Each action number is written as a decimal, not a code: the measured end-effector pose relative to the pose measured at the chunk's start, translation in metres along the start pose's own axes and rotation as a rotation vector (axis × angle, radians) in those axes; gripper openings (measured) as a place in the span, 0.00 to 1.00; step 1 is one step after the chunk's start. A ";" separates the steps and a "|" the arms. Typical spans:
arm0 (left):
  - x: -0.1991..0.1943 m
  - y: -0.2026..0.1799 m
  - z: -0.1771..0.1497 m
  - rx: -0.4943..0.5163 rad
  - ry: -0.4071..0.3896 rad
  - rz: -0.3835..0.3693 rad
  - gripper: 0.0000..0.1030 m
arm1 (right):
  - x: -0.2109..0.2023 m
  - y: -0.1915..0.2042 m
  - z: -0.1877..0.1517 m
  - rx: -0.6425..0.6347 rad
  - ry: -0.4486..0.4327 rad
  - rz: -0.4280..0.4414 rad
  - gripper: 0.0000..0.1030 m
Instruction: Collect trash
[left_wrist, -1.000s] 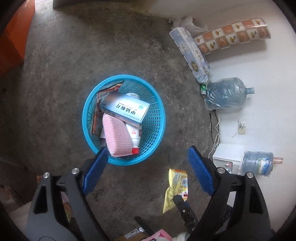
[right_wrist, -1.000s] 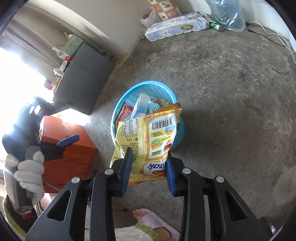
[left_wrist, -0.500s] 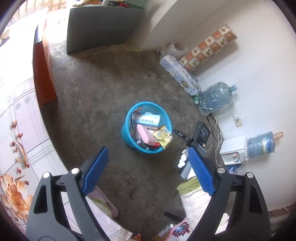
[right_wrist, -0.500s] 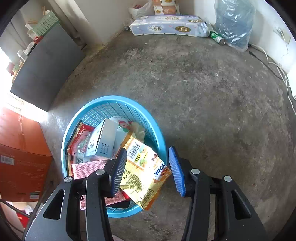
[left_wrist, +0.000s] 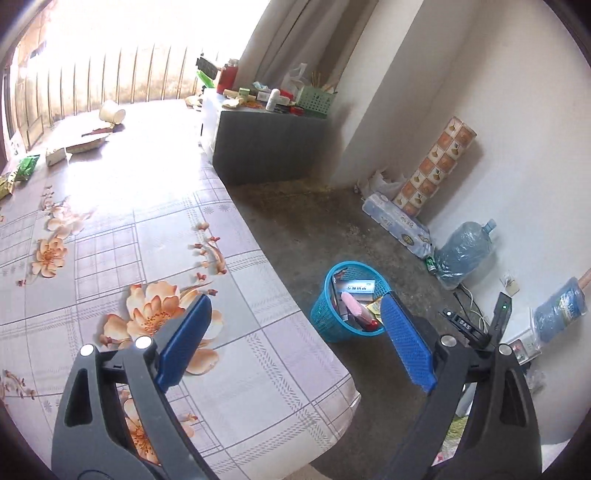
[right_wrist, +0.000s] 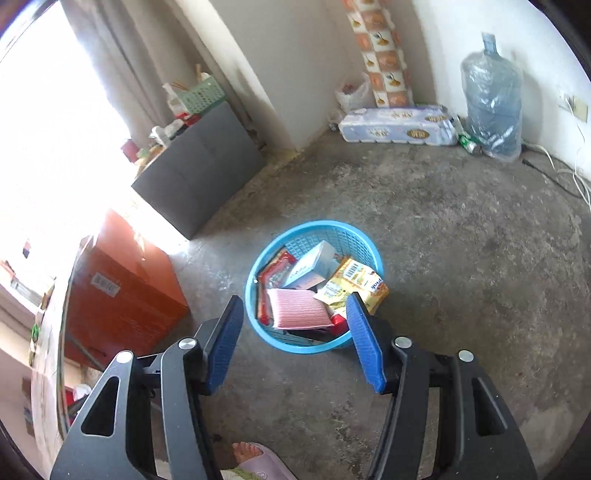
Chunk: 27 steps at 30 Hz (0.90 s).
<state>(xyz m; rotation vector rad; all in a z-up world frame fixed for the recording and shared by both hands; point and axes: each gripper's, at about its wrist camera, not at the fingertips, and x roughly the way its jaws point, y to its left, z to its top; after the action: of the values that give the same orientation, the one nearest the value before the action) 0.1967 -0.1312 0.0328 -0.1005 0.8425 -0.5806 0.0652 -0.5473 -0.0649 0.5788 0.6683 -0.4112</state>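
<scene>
We are looking at the blue basket (right_wrist: 314, 284) standing on the concrete floor (right_wrist: 461, 258), already holding a yellow snack bag (right_wrist: 354, 286) against its right rim, a pink sponge (right_wrist: 297, 308) and a pale box (right_wrist: 308, 267). More trash seems to be lying on the floral-clothed counter (left_wrist: 147, 240): green packets (left_wrist: 26, 168) at its far left edge, their long axes too small to judge. The left hand-held gripper (left_wrist: 295, 343) is hanging wide open and empty over the counter's near corner, so we are judging it the nearer one. The right hand-held gripper (right_wrist: 293, 339), equally open and empty, is hovering above the basket, facing away from the counter.
</scene>
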 end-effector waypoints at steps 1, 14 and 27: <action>-0.009 -0.001 -0.005 0.002 -0.022 0.022 0.87 | -0.024 0.016 -0.004 -0.046 -0.046 0.023 0.74; -0.072 0.010 -0.063 -0.201 -0.079 0.184 0.92 | -0.154 0.183 -0.063 -0.452 -0.239 0.075 0.94; -0.099 0.022 -0.113 -0.171 -0.106 0.356 0.92 | -0.158 0.245 -0.125 -0.618 -0.008 0.023 0.94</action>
<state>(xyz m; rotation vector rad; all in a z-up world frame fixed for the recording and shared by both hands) 0.0727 -0.0454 0.0170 -0.1320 0.7826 -0.1669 0.0245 -0.2557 0.0515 -0.0023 0.7356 -0.1675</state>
